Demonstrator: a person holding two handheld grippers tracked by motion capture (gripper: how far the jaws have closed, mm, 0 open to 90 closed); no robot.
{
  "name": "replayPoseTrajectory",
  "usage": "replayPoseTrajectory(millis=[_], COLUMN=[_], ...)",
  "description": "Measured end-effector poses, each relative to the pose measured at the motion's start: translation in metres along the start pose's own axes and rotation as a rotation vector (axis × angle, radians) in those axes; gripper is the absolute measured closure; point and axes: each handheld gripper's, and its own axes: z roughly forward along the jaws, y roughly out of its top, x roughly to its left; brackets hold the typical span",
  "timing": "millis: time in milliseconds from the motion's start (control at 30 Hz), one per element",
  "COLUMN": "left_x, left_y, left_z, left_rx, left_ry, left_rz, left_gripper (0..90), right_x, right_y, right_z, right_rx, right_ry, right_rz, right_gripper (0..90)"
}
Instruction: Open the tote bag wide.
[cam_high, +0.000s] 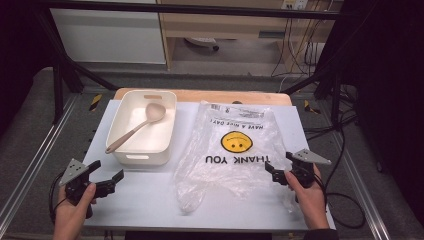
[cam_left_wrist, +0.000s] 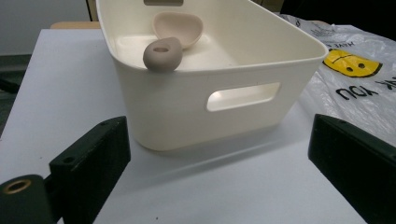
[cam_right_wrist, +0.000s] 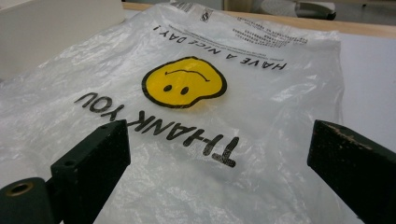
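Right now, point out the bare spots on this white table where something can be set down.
The near strip of the white table, between the left gripper and the clear smiley-face plastic bag, is bare. So is the left margin beside the cream plastic bin. The middle and right are crowded: the bag spreads to the right gripper.

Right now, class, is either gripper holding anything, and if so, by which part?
Nothing is held. The left gripper is open near the white bin, and the right gripper is open over the plastic bag.
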Motion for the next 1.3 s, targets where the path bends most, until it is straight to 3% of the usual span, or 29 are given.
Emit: replayPoseTrajectory(millis=[267, 533, 700, 967, 1300], left_x=[0.000, 0.003, 0.005, 0.009, 0.013], left_y=[0.000, -0.002, -0.003, -0.005, -0.007], left_z=[0.001, 0.002, 0.002, 0.000, -0.001], left_rx=[0.005, 0.007, 0.011, 0.010, 0.005], left_ry=[0.001, 0.007, 0.025, 0.048, 0.079], left_rz=[-0.002, -0.024, -0.033, -0.062, -0.083], left_gripper=[5.3, 5.3, 5.3, 5.3, 5.4], right_x=[0.002, -0.002, -0.011, -0.034, -0.063], right_y=[0.007, 0.029, 0.047, 0.067, 0.059], right_z=[0.000, 0.011, 0.021, 0.042, 0.066], right_rx=[-0.013, -0.030, -0.041, -0.028, 0.036], right_ry=[-0.024, -0.015, -0.065, -0.096, -0.128], right_rz=[-0.019, -0.052, -0.084, -0.045, 0.007], right_gripper=[6.4, 6.8, 6.4, 9.0, 15.8])
